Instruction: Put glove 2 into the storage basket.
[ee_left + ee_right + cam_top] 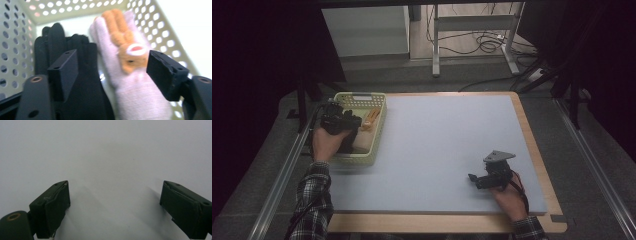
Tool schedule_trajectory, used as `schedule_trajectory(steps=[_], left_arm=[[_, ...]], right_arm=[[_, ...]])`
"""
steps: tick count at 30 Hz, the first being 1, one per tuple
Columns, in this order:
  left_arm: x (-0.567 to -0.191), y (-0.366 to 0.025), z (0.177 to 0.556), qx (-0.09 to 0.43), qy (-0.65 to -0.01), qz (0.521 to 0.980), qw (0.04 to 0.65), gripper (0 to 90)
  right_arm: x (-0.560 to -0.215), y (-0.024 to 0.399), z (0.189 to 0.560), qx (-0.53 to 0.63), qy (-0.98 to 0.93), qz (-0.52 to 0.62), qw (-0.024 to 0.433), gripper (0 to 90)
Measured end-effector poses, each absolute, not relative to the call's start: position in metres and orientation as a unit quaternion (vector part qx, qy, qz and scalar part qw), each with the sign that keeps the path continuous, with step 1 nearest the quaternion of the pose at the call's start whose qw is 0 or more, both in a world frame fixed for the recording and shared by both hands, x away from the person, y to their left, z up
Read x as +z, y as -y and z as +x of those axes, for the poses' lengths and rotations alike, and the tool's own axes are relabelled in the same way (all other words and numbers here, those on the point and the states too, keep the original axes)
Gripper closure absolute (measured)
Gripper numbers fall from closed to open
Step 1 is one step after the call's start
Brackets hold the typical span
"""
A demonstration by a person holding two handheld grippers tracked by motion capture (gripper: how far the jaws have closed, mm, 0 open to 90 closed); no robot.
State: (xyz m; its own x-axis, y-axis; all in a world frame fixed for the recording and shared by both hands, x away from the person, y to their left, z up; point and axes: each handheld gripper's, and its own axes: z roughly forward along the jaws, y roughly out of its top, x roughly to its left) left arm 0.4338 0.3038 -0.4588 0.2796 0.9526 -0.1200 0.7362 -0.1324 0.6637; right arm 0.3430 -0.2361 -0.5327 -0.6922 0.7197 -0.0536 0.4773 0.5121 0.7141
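pale green basket [379,131], pink-and-orange glove [130,75]

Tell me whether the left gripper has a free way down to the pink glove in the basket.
Probably yes. The left gripper hangs open over the basket, and the pink glove lies uncovered between its fingers; the black glove lies beside it, not over it.

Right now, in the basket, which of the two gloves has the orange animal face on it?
The pale pink knitted glove, lying right of the plain black glove in the left gripper view; its orange fingers and face set it apart.
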Motion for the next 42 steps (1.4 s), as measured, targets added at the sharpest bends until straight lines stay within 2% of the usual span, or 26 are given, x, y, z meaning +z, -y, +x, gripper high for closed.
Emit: schedule_trajectory(steps=[5, 11, 22, 42], left_arm=[[-0.452, -0.295, 0.42, 0.175, -0.547, 0.743, 0.344, 9.6], [-0.445, -0.273, 0.392, 0.172, -0.495, 0.761, 0.382, 3.3], [-0.447, -0.22, 0.346, 0.168, -0.414, 0.79, 0.42, 1.3], [-0.482, -0.16, 0.309, 0.152, -0.339, 0.825, 0.425, 1.3]], right_arm=[[-0.533, 0.236, 0.343, 0.347, -0.852, 0.351, 0.175, 9.0], [-0.532, 0.236, 0.343, 0.346, -0.853, 0.351, 0.175, 9.0], [-0.532, 0.236, 0.343, 0.345, -0.852, 0.352, 0.174, 9.0], [-0.532, 0.236, 0.343, 0.345, -0.852, 0.351, 0.175, 9.0]])
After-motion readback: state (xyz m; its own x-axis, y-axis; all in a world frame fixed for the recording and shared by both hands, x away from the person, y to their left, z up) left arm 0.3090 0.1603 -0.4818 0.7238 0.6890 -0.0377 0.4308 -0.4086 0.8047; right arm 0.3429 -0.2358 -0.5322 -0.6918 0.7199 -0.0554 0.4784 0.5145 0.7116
